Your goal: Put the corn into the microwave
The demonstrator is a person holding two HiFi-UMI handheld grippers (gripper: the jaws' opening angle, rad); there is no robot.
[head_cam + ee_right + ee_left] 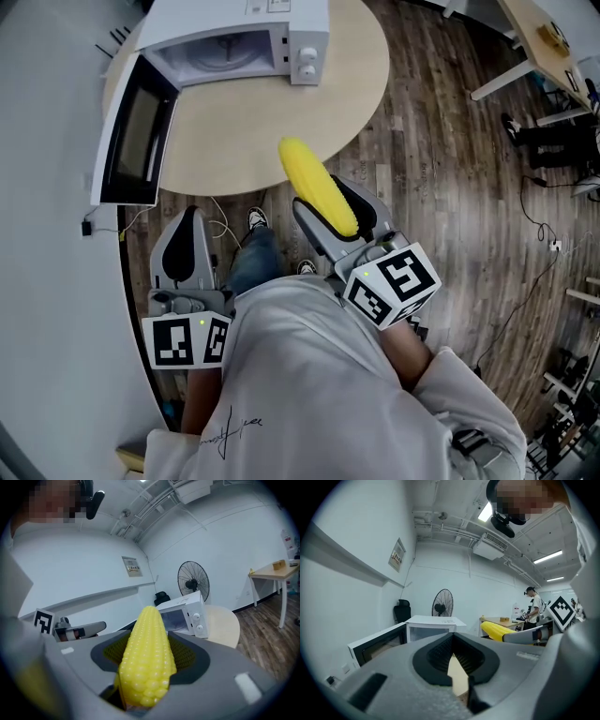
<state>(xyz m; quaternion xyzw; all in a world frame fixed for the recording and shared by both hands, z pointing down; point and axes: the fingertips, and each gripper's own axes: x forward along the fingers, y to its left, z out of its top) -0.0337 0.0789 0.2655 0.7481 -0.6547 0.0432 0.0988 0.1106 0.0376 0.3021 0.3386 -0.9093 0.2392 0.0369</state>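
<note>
A yellow corn cob (pixel 319 187) lies lengthwise between the jaws of my right gripper (pixel 330 208), which is shut on it just off the near edge of the round table (pixel 281 112). In the right gripper view the corn (pixel 147 653) fills the gap and points toward the white microwave (pixel 185 613). The microwave (pixel 272 28) stands at the far side of the table, its door (pixel 136 131) swung wide open to the left and its cavity showing. My left gripper (pixel 187 225) hangs low at the left, below the door, jaws shut on nothing.
A standing fan (pixel 442 603) is behind the microwave by the white wall. Another desk (pixel 544 37) stands at the far right over a wood floor with cables (pixel 539 220). A person (pixel 533 604) stands by a far table.
</note>
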